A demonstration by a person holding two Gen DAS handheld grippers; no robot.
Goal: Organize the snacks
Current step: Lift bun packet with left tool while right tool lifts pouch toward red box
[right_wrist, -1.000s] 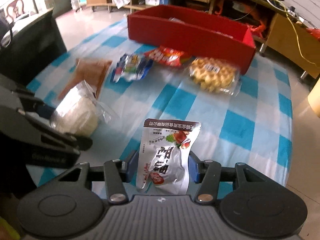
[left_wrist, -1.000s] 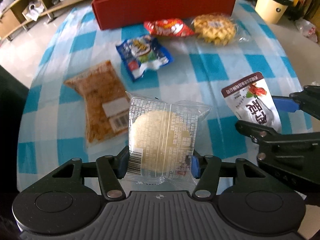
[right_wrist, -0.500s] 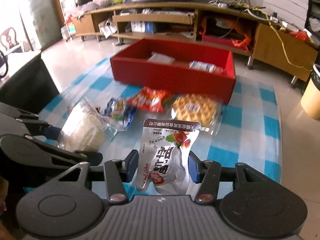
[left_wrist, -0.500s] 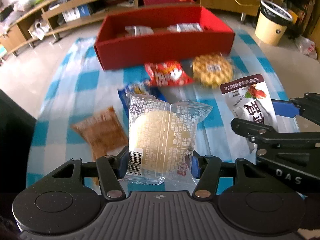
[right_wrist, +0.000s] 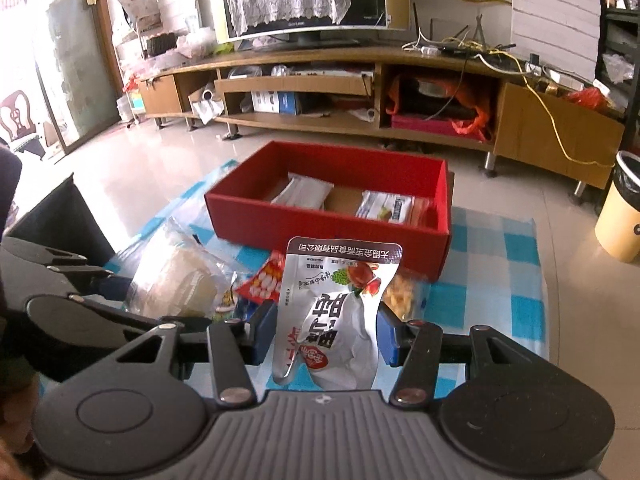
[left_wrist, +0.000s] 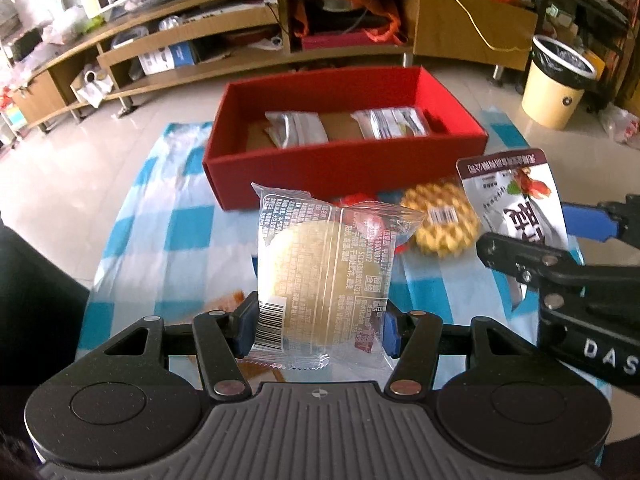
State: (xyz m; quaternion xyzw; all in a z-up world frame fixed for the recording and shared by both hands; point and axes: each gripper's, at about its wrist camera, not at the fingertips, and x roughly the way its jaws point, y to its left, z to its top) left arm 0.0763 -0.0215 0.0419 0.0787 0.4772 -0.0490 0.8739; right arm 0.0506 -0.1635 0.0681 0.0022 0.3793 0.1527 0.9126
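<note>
Both tongs are loaded. The left tongs [left_wrist: 320, 330] pinch a clear-wrapped round cake [left_wrist: 320, 276] by its lower sides; the right tongs [right_wrist: 326, 336] pinch a white foil pouch [right_wrist: 340, 312] near its bottom. Both packs are held up in the air, short of the red box [left_wrist: 344, 168], which sits at the far end of the bench [left_wrist: 168, 232] w/ its blue-check cloth. Two silver packets already lie inside the box.

Risks, as I judge them:
- Cake wrapper is slick film and gripped low, so most of the pack stands above the pads. A fast swing could make it flop or slide out.
- Pouch is crumpled where it's pinched. Thin foil may slip, esp. if tilted forward.
- The two tongs are close side by side, so they could knock together going for the box opening at once.
- Coming in too low could clip the near wall of the box and shove it.
- Waffle pack [left_wrist: 440, 220] and red snack bag [right_wrist: 264, 280] lie just before the box. A dropped pack would land on them.

Writing: "DAS" in white on the right tongs' body, seen from the left wrist view. The pouch has Chinese text in a dark top band plus large dark characters, seen upside down. The cake wrapper has a barcode and fine Chinese print, too small to read properly.
</note>
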